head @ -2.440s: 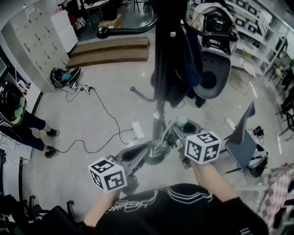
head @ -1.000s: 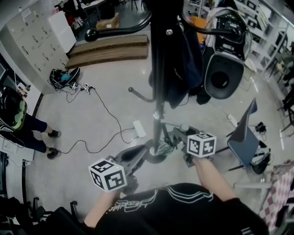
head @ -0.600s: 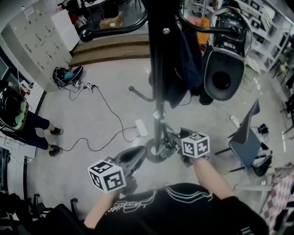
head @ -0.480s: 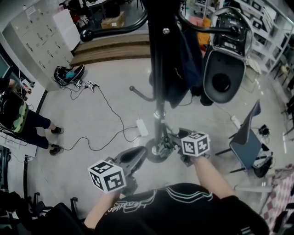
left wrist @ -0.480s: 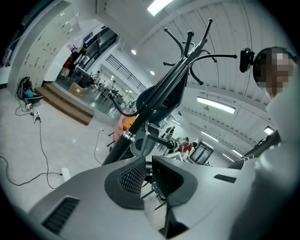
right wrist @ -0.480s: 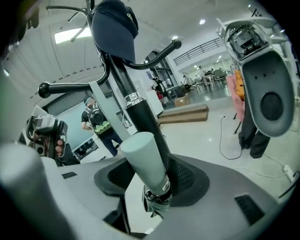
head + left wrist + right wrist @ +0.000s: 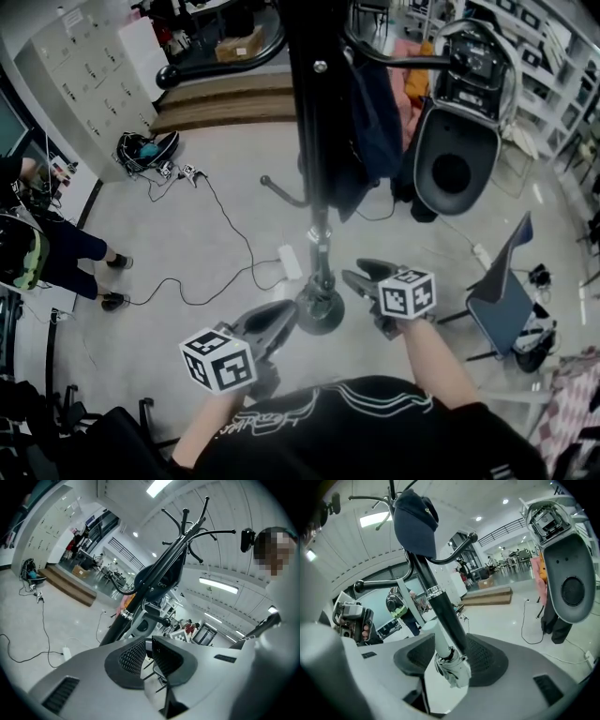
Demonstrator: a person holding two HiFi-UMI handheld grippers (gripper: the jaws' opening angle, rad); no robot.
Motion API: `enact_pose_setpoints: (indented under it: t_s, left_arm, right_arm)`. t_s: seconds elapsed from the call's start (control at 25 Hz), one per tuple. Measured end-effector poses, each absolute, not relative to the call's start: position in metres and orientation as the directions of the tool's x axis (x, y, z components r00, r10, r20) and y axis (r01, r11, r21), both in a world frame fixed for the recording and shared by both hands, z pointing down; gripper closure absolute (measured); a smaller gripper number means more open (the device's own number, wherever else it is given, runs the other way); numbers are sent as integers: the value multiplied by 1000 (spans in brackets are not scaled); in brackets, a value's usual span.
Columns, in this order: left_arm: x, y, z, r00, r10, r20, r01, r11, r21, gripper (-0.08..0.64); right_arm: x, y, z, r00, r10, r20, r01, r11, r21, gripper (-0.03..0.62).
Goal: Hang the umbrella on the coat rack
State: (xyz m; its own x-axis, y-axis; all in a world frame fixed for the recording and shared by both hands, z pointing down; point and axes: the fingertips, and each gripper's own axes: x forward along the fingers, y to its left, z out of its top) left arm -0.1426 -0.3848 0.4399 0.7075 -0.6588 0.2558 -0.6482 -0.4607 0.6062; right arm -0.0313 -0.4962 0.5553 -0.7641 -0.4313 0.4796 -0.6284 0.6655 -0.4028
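Note:
The black coat rack pole (image 7: 314,112) rises from its round base (image 7: 319,309) between my two grippers. In the right gripper view a pale folded umbrella (image 7: 451,665) runs down along the pole (image 7: 440,611). Its crumpled lower end sits between the jaws of my right gripper (image 7: 452,651). Those jaws are opening and the pads stand off it on both sides. In the head view the right gripper (image 7: 361,275) is just right of the pole. My left gripper (image 7: 277,319) is low on the left, its pads (image 7: 164,656) together with nothing between them. The rack (image 7: 154,581) leans ahead of it.
A dark cap (image 7: 415,522) and a dark garment (image 7: 370,122) hang on the rack. A black-and-white pod-shaped machine (image 7: 459,141) stands to the right, with a folding chair (image 7: 497,291) nearer. On the left are a cable with a power strip (image 7: 281,262), a person (image 7: 56,253) and wooden steps (image 7: 225,98).
The right gripper's jaws have spread and drawn a little right of the pole. The striped bundle seen at its jaws earlier is gone from there. The left gripper has stayed put.

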Motion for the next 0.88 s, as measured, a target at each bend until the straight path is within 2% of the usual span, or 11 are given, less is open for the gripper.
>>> enact_pose_setpoints:
  t_s: [0.12,0.24,0.28,0.6,0.88]
  left_arm:
    - [-134,-383,438,697,-671,251,-656,-456,602,538]
    - [-125,-382,433,681,-692,238,-665,-449,597,538]
    - [-123,-381,431,674,-701,232,-668,-445,596,538]
    - [-110,-366,414,633,-752,184,-687,-436,582,538]
    - [-85,-334,393,638,-755,152,-694,-479,537,538]
  right_arm:
    - [-25,-489,533,-783,-433,448,-606,693,-390,394]
    - [-19,-477,500,-817,-436,376,-566,731,-381,520]
    - [-19,-471,489,-835,-423,353,-541,749,-383,538]
    - [-31,-397,407,-953,-206,220,-273,899,-343,571]
    - [-14,-355,383,-967,-184,174,-229,928,-293,571]
